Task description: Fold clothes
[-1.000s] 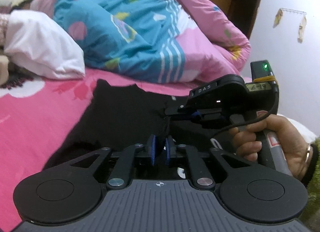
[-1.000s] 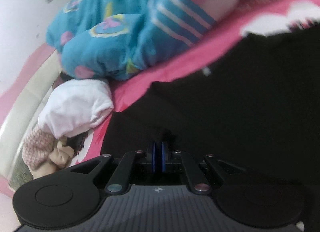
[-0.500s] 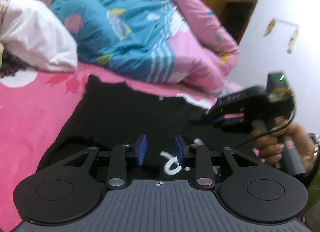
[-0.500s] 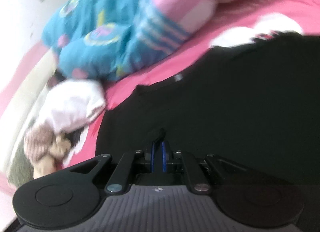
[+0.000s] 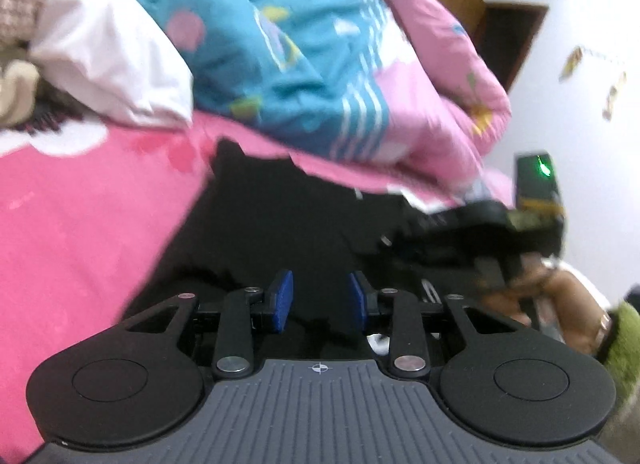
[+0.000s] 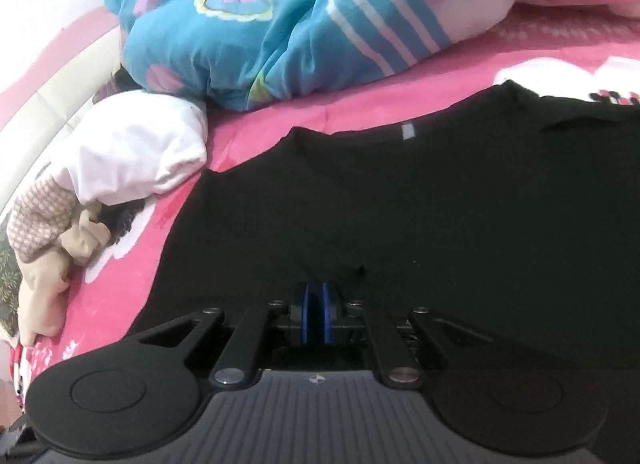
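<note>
- Black garment [image 6: 420, 200] lies spread flat on the pink bed sheet [image 5: 80, 216], collar tag toward 12 o'clock in the right wrist view, blue-and-pink quilt [image 6: 260, 24] heaped beyond it.
- Left gripper [image 5: 320, 300]: jaws have just been opening, now parted with only loose black cloth below them, nothing pinched.
- Right gripper [image 6: 316, 312]: jaws closed tight; a small peak of black fabric sticks up right at the pads, so it looks clamped on a hem edge.
- In the left wrist view the right gripper sits at 3 o'clock, blurred, with the person's hand [image 5: 560, 304] on its handle.
- Step in hand, my read: one side released, other side carrying the fold.
- To do it well: keep the right pinch firm, lift just enough to clear the cloth, carry the edge straight across toward 12 o'clock.
- Line the edge up with the collar side before releasing.
- Left jaws could pin the body flat so it doesn't drag.
- White pillow [image 6: 140, 144] at 10 o'clock: keep clear.
</note>
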Demonstrator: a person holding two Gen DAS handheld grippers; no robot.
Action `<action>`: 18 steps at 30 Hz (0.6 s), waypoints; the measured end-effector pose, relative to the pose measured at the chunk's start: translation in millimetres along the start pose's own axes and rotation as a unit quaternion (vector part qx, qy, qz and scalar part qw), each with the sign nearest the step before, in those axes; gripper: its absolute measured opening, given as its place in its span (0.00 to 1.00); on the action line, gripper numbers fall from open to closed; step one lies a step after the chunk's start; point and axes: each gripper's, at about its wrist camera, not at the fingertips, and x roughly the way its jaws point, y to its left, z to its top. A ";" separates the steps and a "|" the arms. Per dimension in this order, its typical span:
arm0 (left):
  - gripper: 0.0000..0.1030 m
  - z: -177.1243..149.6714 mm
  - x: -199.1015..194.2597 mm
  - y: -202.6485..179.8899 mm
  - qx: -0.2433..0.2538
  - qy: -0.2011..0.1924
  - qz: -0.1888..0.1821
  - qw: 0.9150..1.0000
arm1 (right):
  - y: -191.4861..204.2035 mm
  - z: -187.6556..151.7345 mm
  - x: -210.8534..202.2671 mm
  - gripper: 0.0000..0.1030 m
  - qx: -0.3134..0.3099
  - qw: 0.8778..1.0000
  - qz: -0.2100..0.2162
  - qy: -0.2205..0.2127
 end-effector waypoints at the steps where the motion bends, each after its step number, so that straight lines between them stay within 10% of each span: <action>1: 0.30 1.3 3.3 3.2 -0.008 -0.003 0.009 1.000 | 3.5 -0.1 -0.9 0.07 -0.012 1.000 -0.001 -0.003; 12: 0.28 -0.6 14.3 32.4 -0.082 0.017 0.079 0.993 | 13.1 9.8 -9.6 0.07 -0.066 0.995 -0.072 -0.023; 18: 0.28 -2.1 14.3 30.9 -0.080 0.015 0.082 0.993 | 55.5 41.6 15.6 0.15 -0.147 0.988 -0.026 -0.031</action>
